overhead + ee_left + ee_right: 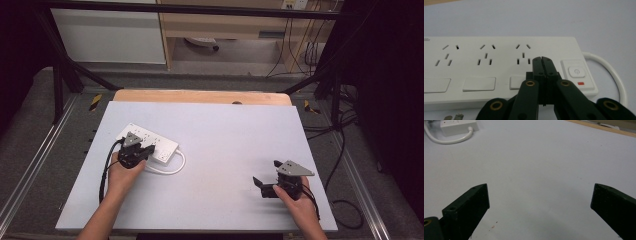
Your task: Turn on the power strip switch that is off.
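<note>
A white power strip (150, 140) lies on the left part of the pale table (215, 145), with its white cable (170, 169) looping off its near end. My left gripper (145, 150) is over that end. In the left gripper view its jaws are pressed together, and my left gripper (541, 58) has its tips just left of the power button (576, 71), above a red indicator (581, 83). Several sockets (485, 55) run along the strip (474, 75). My right gripper (265, 176) is open near the table's front right, nothing between its jaws (539, 197).
A metal plug prong (454, 116) lies by the strip's near edge. The strip's end (457, 126) and cable (446, 140) sit far off in the right gripper view. A wooden edge (200, 96) runs along the table's far side, with black frame legs (60, 75) around it.
</note>
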Motion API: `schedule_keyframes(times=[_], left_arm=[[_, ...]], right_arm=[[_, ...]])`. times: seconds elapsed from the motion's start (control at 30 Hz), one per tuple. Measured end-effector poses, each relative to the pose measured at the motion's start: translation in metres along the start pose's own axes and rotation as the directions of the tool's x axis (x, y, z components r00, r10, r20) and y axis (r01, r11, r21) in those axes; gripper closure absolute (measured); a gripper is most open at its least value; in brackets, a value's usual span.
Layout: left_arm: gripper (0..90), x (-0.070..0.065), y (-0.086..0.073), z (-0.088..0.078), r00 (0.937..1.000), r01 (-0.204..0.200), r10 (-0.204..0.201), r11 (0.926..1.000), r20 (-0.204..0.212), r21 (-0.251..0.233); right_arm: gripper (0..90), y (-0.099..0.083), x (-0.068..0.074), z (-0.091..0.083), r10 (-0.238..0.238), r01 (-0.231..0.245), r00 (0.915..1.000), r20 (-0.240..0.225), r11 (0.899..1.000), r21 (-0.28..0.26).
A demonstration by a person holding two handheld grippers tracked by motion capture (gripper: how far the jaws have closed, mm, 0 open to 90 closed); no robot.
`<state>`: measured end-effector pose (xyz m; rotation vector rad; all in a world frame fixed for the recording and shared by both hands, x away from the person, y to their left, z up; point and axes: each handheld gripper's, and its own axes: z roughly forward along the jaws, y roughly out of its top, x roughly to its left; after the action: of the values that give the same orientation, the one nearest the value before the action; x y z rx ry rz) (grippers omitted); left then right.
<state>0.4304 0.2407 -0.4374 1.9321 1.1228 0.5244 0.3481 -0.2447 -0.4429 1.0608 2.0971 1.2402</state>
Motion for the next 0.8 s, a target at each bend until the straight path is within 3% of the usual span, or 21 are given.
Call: schedule_keyframes(times=[0.6, 0.8], left_arm=[[90.0, -0.0008, 0.0010, -0.0001, 0.9997, -0.023, 0.022, 0.9992, -0.012, -0.034], [90.0, 0.0001, 0.0034, 0.0018, 0.9999, -0.011, 0.011, 0.9986, -0.009, -0.052]], right_arm=[[2.5, 0.0011, 0.0007, -0.0017, -0.002, 0.002, 1.0000, 0.000, 1.000, -0.008], [2.5, 0.0014, 0.0010, -0.0024, 0.000, 0.000, 1.0000, -0.002, 1.000, -0.012]])
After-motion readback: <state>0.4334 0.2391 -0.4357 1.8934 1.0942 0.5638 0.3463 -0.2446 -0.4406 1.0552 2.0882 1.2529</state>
